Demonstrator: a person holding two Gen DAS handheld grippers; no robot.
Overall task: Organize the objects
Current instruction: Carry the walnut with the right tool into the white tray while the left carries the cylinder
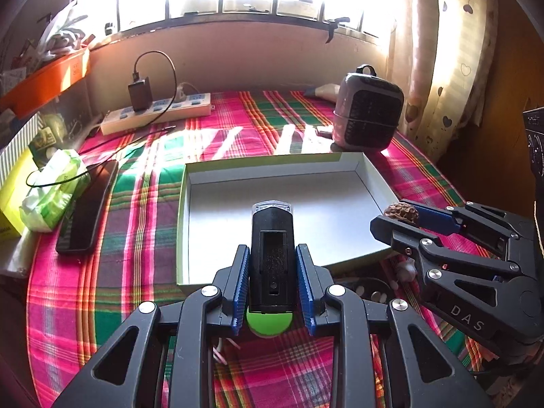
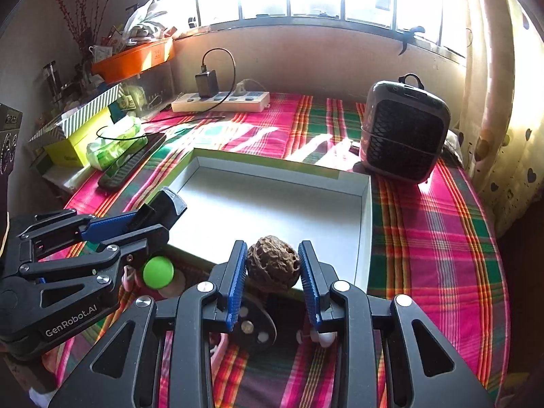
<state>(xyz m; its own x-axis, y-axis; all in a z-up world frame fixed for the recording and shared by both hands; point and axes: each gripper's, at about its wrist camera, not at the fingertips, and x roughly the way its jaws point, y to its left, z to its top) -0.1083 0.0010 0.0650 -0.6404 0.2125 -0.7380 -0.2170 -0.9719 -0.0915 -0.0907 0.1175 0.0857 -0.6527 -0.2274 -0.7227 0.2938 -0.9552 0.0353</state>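
My left gripper (image 1: 272, 258) is shut on a black bike light (image 1: 272, 251) with a clear front lens and a green round end; it hangs over the near edge of a shallow white box (image 1: 333, 200). The right wrist view shows that light (image 2: 166, 209) at the box's left edge. My right gripper (image 2: 273, 261) is shut on a wrinkled brown walnut (image 2: 273, 265), held above the near rim of the white box (image 2: 272, 210). In the left wrist view the walnut (image 1: 401, 210) sits at the box's right corner. The box is empty.
On the plaid cloth a grey small heater (image 2: 404, 132) stands behind the box at right, a power strip (image 2: 221, 100) with charger at the back, a black phone (image 1: 86, 207) and green tissue pack (image 1: 51, 190) at left. Small items lie on the cloth beneath the grippers.
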